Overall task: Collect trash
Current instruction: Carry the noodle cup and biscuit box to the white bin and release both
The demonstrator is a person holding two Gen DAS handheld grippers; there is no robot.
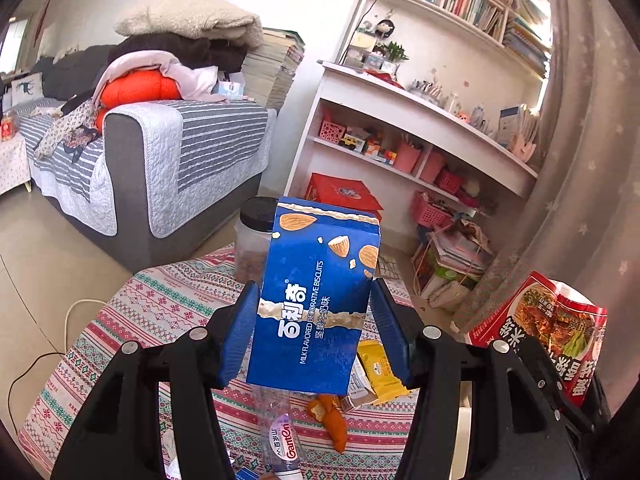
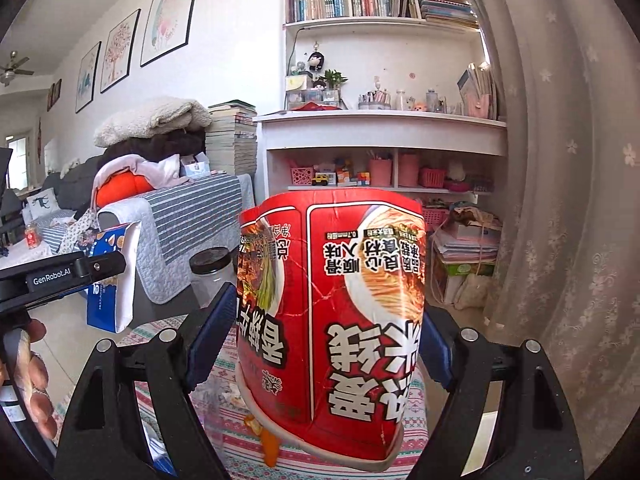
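Blue pads of our left fingers (image 1: 314, 332) clamp a blue biscuit box (image 1: 320, 300) above the patterned worktop (image 1: 160, 304).

We hold the box upright, clear of the wrappers, a yellow packet (image 1: 382, 372) and a plastic bottle (image 1: 280, 436) lying on the cloth below. Our right fingers (image 2: 320, 340) grasp a crumpled red noodle cup (image 2: 336, 292), upside down and lifted off the worktop, with a dark-lidded jar (image 2: 210, 276) standing behind it.
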